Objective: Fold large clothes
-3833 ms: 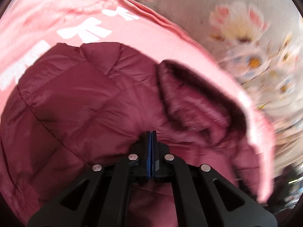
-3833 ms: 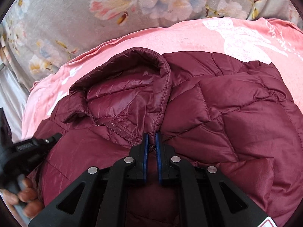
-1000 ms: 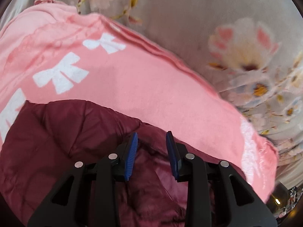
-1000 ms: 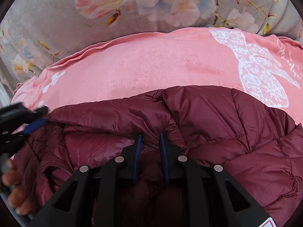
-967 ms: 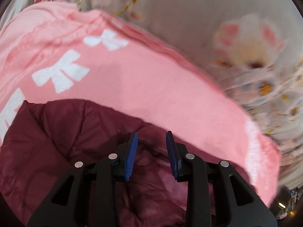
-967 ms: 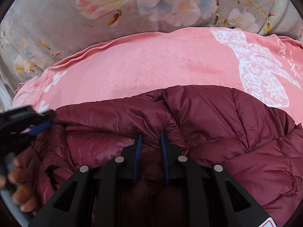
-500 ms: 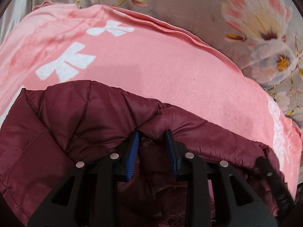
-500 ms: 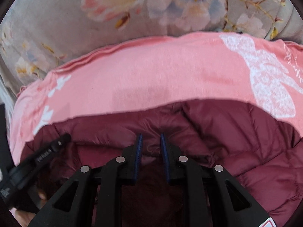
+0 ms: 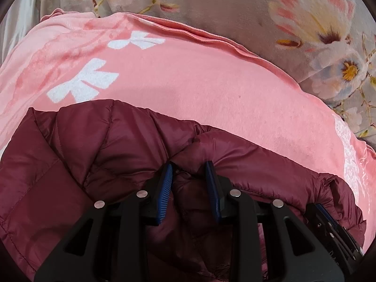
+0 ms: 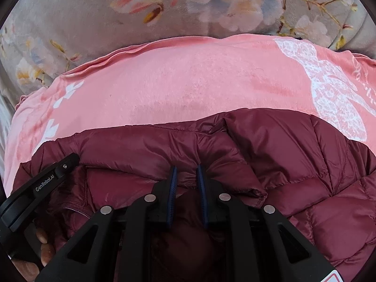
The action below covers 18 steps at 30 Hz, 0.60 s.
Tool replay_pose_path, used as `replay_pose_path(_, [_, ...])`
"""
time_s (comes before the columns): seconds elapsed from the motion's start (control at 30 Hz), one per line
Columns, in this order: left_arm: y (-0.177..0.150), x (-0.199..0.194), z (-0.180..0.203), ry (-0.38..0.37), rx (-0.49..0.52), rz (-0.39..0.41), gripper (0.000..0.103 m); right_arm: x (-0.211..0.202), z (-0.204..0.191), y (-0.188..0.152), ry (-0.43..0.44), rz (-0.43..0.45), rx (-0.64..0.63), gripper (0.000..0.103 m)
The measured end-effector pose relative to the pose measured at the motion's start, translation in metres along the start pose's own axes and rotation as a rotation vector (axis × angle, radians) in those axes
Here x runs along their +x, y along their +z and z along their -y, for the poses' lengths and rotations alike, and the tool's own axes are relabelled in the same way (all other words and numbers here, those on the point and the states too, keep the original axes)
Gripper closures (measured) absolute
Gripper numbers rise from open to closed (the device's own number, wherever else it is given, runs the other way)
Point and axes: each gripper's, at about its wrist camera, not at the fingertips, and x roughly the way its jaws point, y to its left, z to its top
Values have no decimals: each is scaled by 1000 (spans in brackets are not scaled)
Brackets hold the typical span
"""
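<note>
A maroon quilted puffer jacket (image 9: 94, 145) lies on a pink blanket (image 9: 188, 82); it also fills the lower half of the right wrist view (image 10: 293, 145). My left gripper (image 9: 189, 171) is open, its jaws set either side of a folded ridge of the jacket's top edge. My right gripper (image 10: 185, 174) is open with a narrower gap, its tips against the same folded edge further right. The left gripper's body (image 10: 42, 185) shows at the left of the right wrist view, and the right gripper's body (image 9: 333, 230) at the lower right of the left wrist view.
The pink blanket (image 10: 188, 82) has white bow prints and covers a grey floral bedspread (image 10: 117, 11) that runs along the far side (image 9: 258, 11). The person's fingers (image 10: 44, 246) hold the left gripper handle.
Since 3.8 s ago both grippers opened from shut on the jacket, and the hood got folded down inside. In the last second both moved slightly forward to the jacket's folded top edge.
</note>
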Motion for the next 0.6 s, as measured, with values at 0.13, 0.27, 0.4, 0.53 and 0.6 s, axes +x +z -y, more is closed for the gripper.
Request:
replay_pose_path(0.13, [0,1,1,7,8,3,74,2,-4,-1,-27,-1,-21,88])
replay_pose_path(0.27, [0,2,2,14,15,3,74,3,-8,-2,-51,-1,-40,88])
replay_pose_path(0.4, [0,3,3,19,19,4,74,5,-15,-2,-93,-2,-72,88])
replay_pose_path(0.53, [-1,4,3,21,23,4,74,5,-21,-3,-131,-1,-102,88])
replay_pose_path(0.6, [-1,4,3,19,21,4,74,5,-22,-3,-141,0,-109,88])
